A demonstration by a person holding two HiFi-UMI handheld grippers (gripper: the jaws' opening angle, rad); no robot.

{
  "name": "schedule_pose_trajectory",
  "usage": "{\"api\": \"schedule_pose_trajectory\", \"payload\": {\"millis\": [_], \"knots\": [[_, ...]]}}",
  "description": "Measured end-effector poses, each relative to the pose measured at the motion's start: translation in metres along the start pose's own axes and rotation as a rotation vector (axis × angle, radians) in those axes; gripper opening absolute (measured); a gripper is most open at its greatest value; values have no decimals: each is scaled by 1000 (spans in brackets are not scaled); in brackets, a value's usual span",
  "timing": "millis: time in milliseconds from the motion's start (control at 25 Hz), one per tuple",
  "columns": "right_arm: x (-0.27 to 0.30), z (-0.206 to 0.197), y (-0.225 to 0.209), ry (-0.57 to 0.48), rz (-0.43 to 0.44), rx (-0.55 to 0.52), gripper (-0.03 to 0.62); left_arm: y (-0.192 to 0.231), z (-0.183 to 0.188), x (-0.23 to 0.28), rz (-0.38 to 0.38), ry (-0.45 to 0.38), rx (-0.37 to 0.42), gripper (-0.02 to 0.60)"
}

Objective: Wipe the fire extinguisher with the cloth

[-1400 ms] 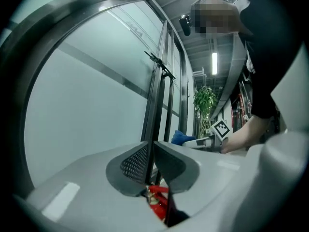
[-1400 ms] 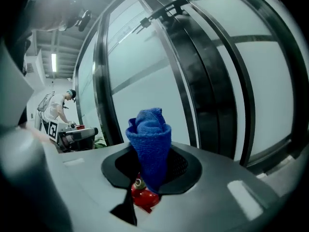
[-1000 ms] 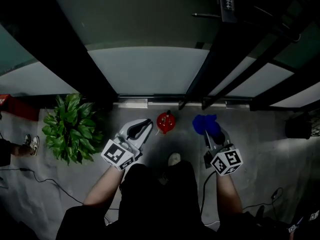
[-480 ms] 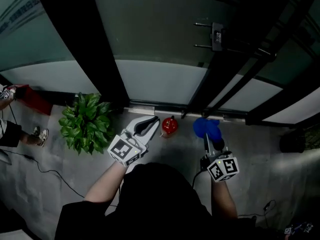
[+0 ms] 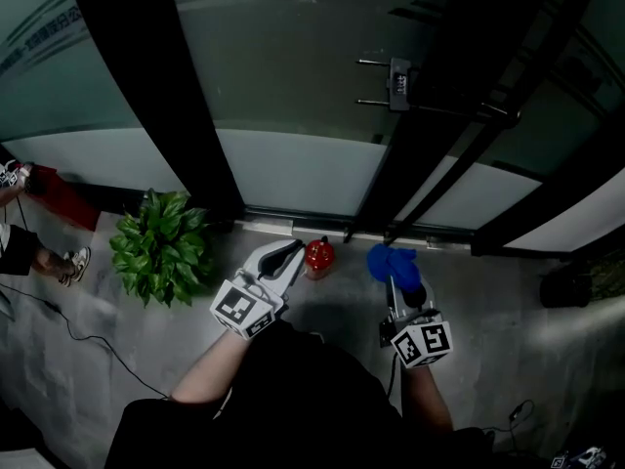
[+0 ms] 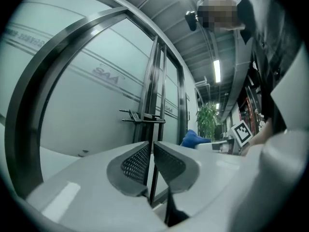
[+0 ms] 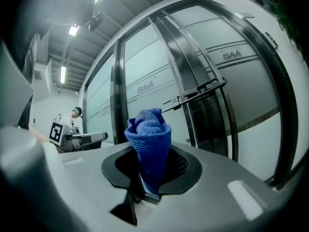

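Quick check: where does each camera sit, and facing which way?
Head view: on the head, facing steeply down at floor by glass doors; both forearms, left gripper, right gripper, fire extinguisher show.
Left gripper view: on that gripper, facing the doors along its empty, shut jaws.
Right gripper view: on that gripper, facing the doors along jaws clamping the cloth.
Both gripper views share the door handle.
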State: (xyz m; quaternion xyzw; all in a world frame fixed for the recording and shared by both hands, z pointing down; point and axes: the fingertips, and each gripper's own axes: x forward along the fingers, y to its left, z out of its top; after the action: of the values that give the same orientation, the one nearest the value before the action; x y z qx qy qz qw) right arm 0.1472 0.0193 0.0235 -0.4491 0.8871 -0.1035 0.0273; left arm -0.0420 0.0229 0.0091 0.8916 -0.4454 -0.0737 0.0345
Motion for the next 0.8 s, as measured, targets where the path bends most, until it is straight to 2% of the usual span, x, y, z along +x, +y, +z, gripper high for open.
{"api": "schedule_pose_trajectory", "payload": {"millis": [320,560,800], "knots": [[-6,-4,5,-4,-38,44,89,0,9,-2,-35,7,5,28],[-1,-15,27,27,-62,36,89,19,-1,-24,-19,58,-16,28],[0,-28,36,45,-93,49,86,31,0,-45,17,38,-80,28]]}}
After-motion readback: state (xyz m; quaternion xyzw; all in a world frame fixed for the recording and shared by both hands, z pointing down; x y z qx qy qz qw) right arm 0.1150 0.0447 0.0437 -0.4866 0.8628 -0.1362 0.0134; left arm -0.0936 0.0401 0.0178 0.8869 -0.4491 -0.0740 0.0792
